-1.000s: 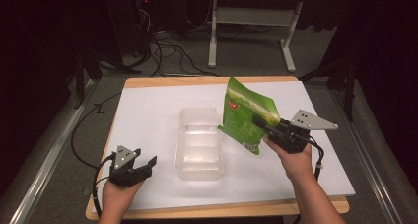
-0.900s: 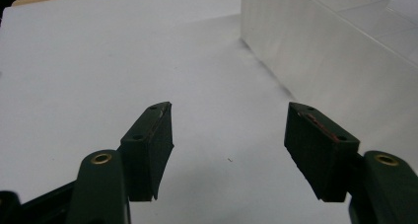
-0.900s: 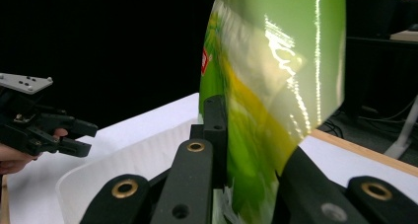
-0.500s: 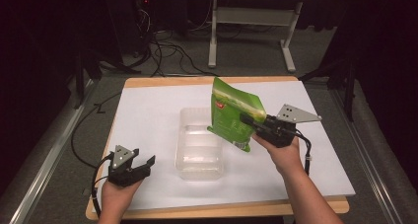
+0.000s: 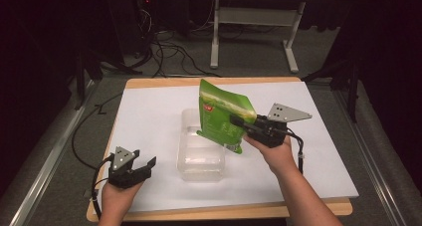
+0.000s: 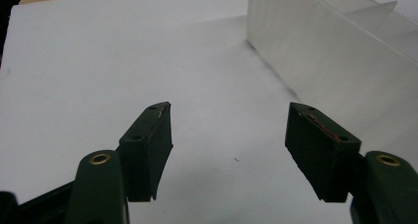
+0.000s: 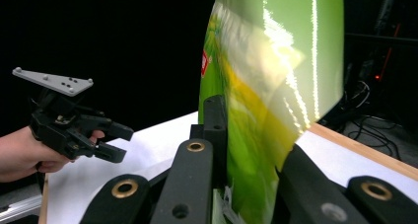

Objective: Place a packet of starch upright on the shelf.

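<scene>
At the near left of the bench, which is covered by a white sheet, the left gripper sits low over the surface in the person's left hand, its jaws spread wide with nothing between them. In the left gripper view those jaws frame bare white sheet, and the frosted wall of the clear plastic container runs along the upper right, just beside the right-hand jaw. In the high view that container stands near the middle of the bench, empty as far as can be seen, with an inner divider (visible in the left gripper view). Above its right edge, tilted and lifted off the surface, is the green pouch. The right gripper is clamped on the pouch's right side, held by the right hand. In the right gripper view the pouch rises between the closed jaws, its glossy face blurred, and the left gripper shows farther off at the left
</scene>
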Tool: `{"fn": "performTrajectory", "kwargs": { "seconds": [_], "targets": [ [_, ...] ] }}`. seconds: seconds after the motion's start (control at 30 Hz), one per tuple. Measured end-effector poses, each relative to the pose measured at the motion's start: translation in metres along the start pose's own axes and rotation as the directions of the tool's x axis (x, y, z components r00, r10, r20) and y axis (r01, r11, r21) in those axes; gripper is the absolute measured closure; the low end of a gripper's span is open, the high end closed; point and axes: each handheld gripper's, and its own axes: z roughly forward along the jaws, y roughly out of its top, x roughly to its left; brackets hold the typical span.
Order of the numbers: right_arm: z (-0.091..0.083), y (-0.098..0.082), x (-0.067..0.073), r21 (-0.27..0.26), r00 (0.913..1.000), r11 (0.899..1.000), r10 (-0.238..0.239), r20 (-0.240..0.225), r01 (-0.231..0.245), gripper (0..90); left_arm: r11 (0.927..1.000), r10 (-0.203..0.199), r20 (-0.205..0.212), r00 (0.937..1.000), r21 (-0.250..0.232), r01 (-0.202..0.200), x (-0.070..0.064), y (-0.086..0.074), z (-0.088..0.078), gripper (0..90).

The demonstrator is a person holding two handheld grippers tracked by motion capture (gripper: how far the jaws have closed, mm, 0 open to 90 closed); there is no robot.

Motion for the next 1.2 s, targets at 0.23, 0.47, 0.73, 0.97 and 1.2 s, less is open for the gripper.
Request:
{"fn": "performTrajectory", "kwargs": {
  "seconds": [0.23,0.47,0.73,0.97,1.2],
  "targets": [
    [0.008,0.000,0.004,0.002,0.9995,1.000,-0.002,-0.030,0.002,86.5,1.0000,0.000,0.000,1.0000,0.003,0.000,0.001,0.000,0.001,35.1],
    [0.017,0.001,0.012,0.006,0.9973,1.000,-0.011,-0.073,0.012,86.5,1.0000,-0.007,0.003,1.0000,-0.006,0.007,0.001,0.000,-0.002,35.1],
    [0.022,0.002,0.019,0.015,0.9929,0.999,-0.027,-0.116,0.029,86.5,0.9999,-0.008,-0.003,1.0000,-0.010,0.008,0.002,-0.001,-0.002,35.3],
    [0.023,0.001,0.023,0.032,0.9896,0.999,-0.033,-0.140,0.038,86.6,0.9999,-0.006,-0.006,1.0000,-0.012,0.006,0.002,-0.001,-0.002,35.3],
    [0.029,-0.002,0.024,0.053,0.9853,0.998,-0.026,-0.169,0.036,86.5,0.9998,-0.008,-0.008,0.9999,-0.019,0.008,0.003,0.000,-0.004,35.3]
  ]
}}
